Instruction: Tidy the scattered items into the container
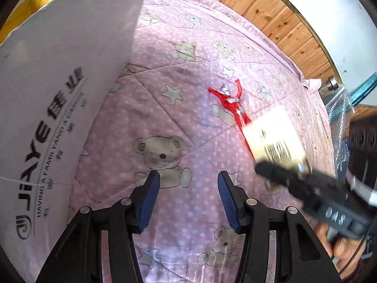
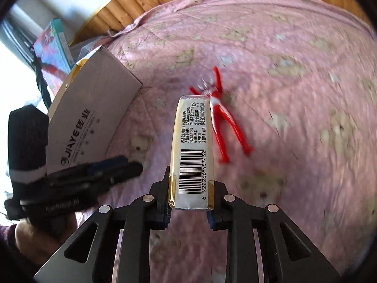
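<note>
The right claw (image 2: pixel 191 208) is clamped on the near end of a long gold-and-white tissue packet with a barcode label (image 2: pixel 192 151), which sticks straight out ahead of it, lifted above the pink quilted bedspread printed with bears and stars (image 1: pixel 188 54). Its jaws press the packet from both sides.

The left claw (image 1: pixel 188 198) stands wide apart with nothing between its blue ribbed pads (image 1: pixel 150 200), hovering over the bedspread just beside the white cardboard box printed "JIAYE" (image 1: pixel 59 89). Seen from the left wrist, the box wall fills the space directly left of that claw; a yellow lining shows at the box's top edge.

A red and silver plastic toy figure with spread arms and legs (image 1: pixel 229 100) lies flat on the bedspread, well to the right of the box and out in the open. From the right wrist the held packet sits between the box and the figure, its far end close to the figure's head.

A hand (image 2: pixel 35 240) grips the left tool's handle, on the near side of the box. Beyond the box's far side a wooden plank headboard (image 1: pixel 278 16) borders the bed.
</note>
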`<state>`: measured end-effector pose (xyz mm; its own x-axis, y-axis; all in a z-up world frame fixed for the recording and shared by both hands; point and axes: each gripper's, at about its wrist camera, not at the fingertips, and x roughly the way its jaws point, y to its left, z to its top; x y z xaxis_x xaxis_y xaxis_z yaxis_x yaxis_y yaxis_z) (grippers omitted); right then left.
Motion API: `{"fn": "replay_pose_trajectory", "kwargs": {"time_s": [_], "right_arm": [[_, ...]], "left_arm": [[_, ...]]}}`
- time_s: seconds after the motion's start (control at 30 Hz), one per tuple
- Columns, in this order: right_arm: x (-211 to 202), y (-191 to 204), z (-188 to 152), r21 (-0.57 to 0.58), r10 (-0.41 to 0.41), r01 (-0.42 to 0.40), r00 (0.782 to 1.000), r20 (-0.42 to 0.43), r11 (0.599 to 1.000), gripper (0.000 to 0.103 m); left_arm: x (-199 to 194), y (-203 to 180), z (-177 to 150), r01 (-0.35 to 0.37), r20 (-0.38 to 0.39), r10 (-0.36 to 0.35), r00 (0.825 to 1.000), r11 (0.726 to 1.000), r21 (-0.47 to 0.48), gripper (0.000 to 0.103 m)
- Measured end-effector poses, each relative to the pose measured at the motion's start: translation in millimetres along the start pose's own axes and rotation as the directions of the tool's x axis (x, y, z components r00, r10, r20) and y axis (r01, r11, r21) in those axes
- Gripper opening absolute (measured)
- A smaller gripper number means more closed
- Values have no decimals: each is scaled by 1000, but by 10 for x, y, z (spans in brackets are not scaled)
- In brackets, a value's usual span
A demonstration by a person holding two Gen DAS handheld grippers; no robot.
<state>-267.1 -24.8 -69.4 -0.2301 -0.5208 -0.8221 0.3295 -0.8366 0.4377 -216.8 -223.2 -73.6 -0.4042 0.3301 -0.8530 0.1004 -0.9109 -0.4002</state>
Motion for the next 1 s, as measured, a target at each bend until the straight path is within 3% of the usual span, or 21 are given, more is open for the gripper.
{"fn": "replay_pose_trajectory", "kwargs": {"time_s": [0.07, 0.17, 0.23, 0.33, 0.43, 0.57, 0.63, 0.77, 0.8, 0.83, 0.87, 0.93, 1.0], "right_arm": [[-73, -177, -243, 60, 20, -18, 999, -27, 998, 28], [-184, -280, -516, 56, -52, 54, 998, -38, 997, 33], [-334, -327, -581, 62, -123, 123, 992, 3, 991, 49], [-572, -334, -455, 55, -220, 215, 971, 90, 975, 51], [-645, -329, -163, 57, -213, 207, 965, 150, 977, 51], [-417, -141, 281, -46, -207, 218, 963, 171, 975, 51], [-163, -73, 436, -109, -214, 227, 969, 124, 968, 47], [313, -112, 543, -158, -279, 277, 960, 11, 948, 39], [312, -122, 537, -147, -244, 244, 970, 17, 959, 33], [306, -147, 518, -140, -230, 230, 973, 13, 963, 16], [312, -137, 491, -141, -243, 240, 970, 1, 960, 11], [288, -120, 439, -129, -243, 241, 970, -1, 962, 8], [224, -79, 372, -91, -188, 186, 982, -5, 978, 7]], "left_arm": [[24, -73, -5, 11, -9, -11, 1000, 1000, 10, 53], [49, -187, -26, 20, -18, -19, 1000, 999, 33, 53], [53, -235, -40, 24, -22, -23, 999, 999, 37, 53], [42, -271, -46, 25, -19, -25, 1000, 999, 31, 53], [40, -289, -28, 18, -12, -17, 1000, 999, 29, 53], [44, -330, -24, 11, -3, -11, 1000, 1000, 28, 53], [43, -294, -4, 15, -2, -15, 1000, 1000, 16, 53], [28, -222, 14, 37, -12, -37, 999, 999, 0, 53], [31, -206, 18, 40, -14, -40, 999, 999, 0, 53], [34, -192, 22, 41, -15, -41, 999, 999, -2, 53], [34, -167, 25, 42, -15, -42, 999, 999, -8, 53], [27, -121, 47, 47, -11, -48, 999, 999, -24, 53], [1, -92, 78, 55, -1, -55, 999, 998, -32, 53]]}}
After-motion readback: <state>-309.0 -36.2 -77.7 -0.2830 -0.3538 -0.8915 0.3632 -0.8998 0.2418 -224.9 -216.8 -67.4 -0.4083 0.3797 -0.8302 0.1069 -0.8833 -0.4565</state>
